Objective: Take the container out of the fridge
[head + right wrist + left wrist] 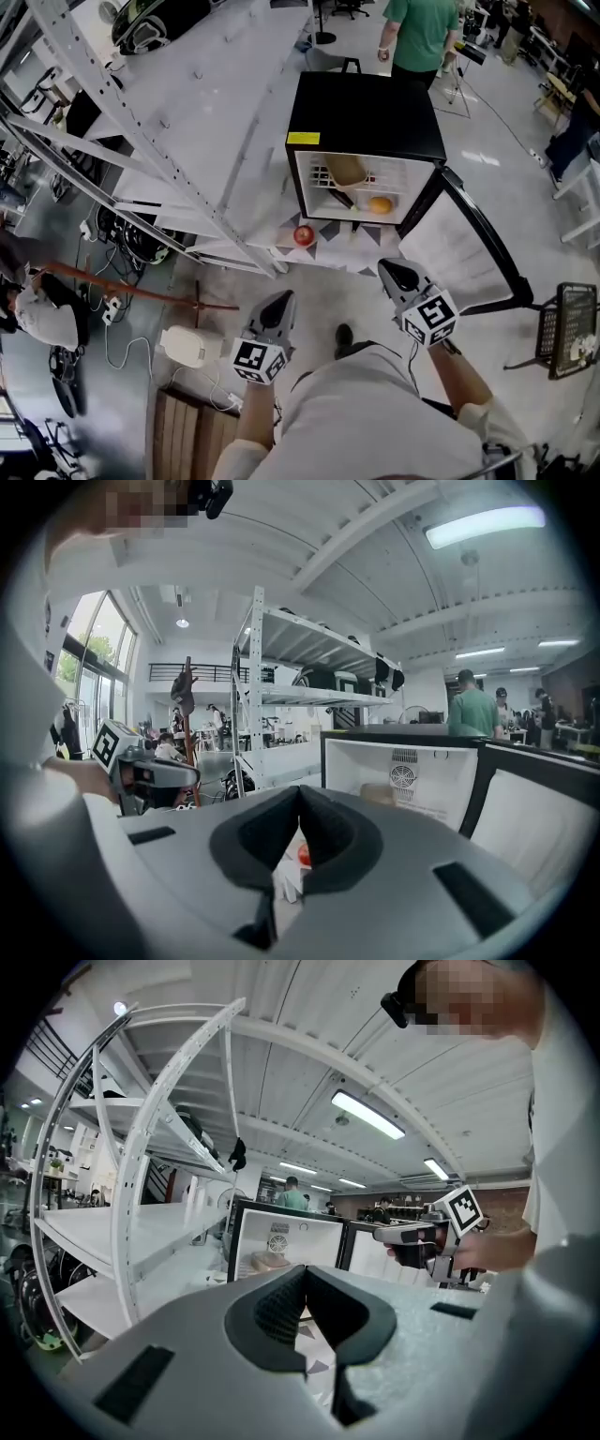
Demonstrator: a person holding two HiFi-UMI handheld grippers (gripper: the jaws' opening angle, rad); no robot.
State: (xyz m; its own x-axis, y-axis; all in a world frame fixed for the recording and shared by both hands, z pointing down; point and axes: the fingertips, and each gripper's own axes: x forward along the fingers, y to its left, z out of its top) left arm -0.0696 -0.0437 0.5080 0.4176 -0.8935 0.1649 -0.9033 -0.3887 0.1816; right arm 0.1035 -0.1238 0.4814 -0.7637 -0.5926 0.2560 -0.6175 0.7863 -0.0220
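Note:
A small black fridge stands on the floor ahead with its door swung open to the right. On its upper shelf lies a tan container, tilted. Below it sit an orange and a dark item. My left gripper and right gripper hover side by side in front of the fridge, well short of it, both shut and empty. The left gripper view shows the fridge and the container beyond the closed jaws. In the right gripper view the container also sits far off.
A red apple lies on the patterned mat in front of the fridge. A white shelving rack fills the left. A person in a green shirt stands behind the fridge. A black wire basket is at right, a white jug at lower left.

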